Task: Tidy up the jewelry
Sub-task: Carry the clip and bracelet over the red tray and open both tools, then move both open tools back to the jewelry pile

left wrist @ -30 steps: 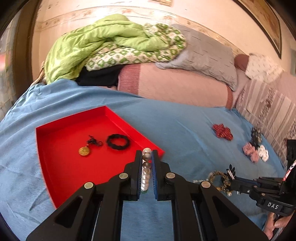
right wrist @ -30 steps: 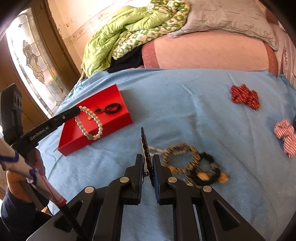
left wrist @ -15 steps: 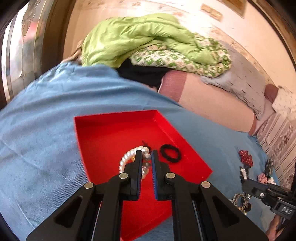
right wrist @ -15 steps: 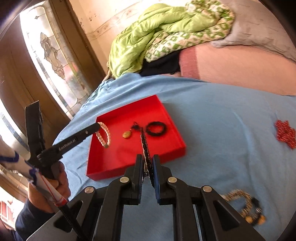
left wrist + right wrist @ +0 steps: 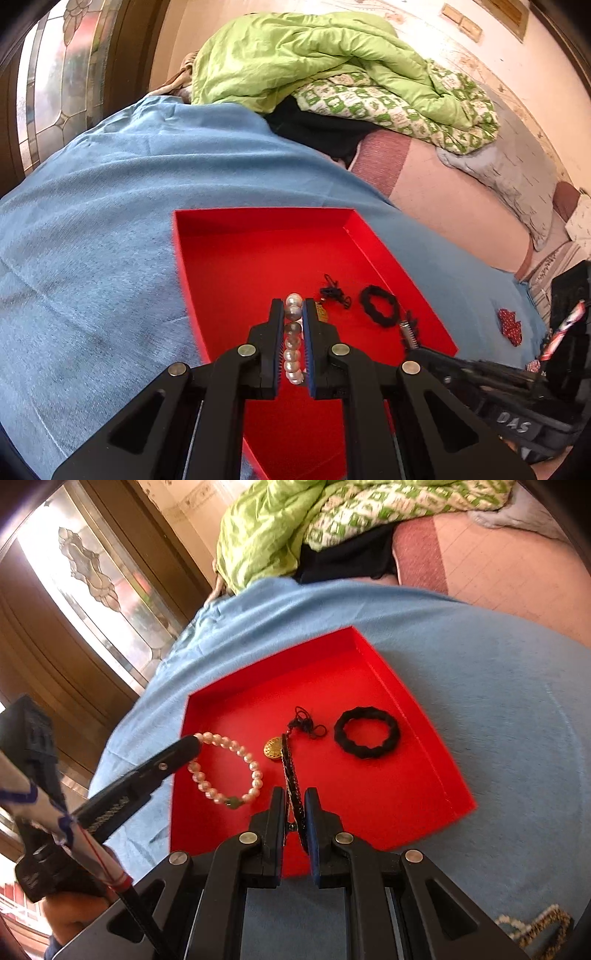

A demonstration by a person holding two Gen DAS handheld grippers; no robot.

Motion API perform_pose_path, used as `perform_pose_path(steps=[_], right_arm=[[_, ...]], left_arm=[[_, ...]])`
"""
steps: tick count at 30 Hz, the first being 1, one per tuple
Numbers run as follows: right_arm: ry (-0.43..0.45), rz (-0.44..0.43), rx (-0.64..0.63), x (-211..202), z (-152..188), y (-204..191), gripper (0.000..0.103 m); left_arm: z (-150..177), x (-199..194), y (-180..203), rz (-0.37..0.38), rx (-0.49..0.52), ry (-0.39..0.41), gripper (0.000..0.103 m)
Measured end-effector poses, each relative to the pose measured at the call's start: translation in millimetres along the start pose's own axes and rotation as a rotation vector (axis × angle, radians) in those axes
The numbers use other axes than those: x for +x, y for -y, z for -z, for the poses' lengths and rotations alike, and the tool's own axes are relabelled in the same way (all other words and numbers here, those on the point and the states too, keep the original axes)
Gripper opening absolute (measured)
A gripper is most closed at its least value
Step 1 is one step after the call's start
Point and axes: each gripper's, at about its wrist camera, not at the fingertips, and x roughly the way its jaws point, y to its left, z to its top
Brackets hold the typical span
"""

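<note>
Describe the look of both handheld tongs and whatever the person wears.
Both tongs, left and right, are matte black plastic with silver rivets and blue ribbed pads. In the left wrist view the right one shows white lettering reading DAS. A white sleeve with blue and red trim shows.

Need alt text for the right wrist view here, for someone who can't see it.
The right tongs, shut on a thin dark hair clip, hang over a red tray on a blue bedspread. At left, the left tongs hold a pearl bracelet over the tray, which already holds a gold pendant and a black hair tie.
</note>
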Motion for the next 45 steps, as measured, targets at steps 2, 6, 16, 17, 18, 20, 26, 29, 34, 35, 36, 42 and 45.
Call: perform_pose_path(steps=[2,6,16,17,18,20,26,29,34,35,36,42,45], right_arm=[[-0.016,0.014,-0.009,10,-3,-2,0.012],[-0.042,0.048,-0.022,27,-6,-5,0.012],[-0.055,0.097,-0.011,41,-10,2,0.012],[-0.057,0.099,-0.009,42,-10,3,0.012],[-0.055,0.101,-0.007,42,-10,3,0.012],[-0.053,0.096,-0.005,41,-10,4,0.012],[-0.045,0.084,-0.002,36,-10,4,0.032],[-0.016,0.076,-0.007,27,-10,4,0.032],[0.036,0.078,-0.022,0,-9,3,0.032],[0.047,0.083,-0.022,-6,-8,4,0.032],[0.062,0.085,-0.020,-16,-6,7,0.033],[0.112,0.102,0.009,-69,25,30,0.033],[0.126,0.123,0.029,-92,44,44,0.033]], left_arm=[[-2,2,-3,-0.002,-0.010,-0.003,0.009],[-5,6,-4,-0.008,-0.017,-0.004,0.009],[-5,12,0,-0.022,0.000,-0.022,0.009],[-5,12,1,-0.019,0.002,-0.022,0.009],[-5,11,2,-0.018,0.003,-0.021,0.009],[-4,11,3,-0.023,0.008,-0.017,0.009],[-5,10,3,-0.019,0.004,-0.015,0.009],[-6,9,5,-0.015,0.003,-0.008,0.009],[-7,6,12,-0.010,0.011,0.006,0.009],[-7,5,14,-0.008,0.016,0.008,0.009],[-7,5,17,-0.006,0.022,0.008,0.009],[-4,3,37,0.007,0.070,0.014,0.011],[1,2,54,0.011,0.119,0.016,0.011]])
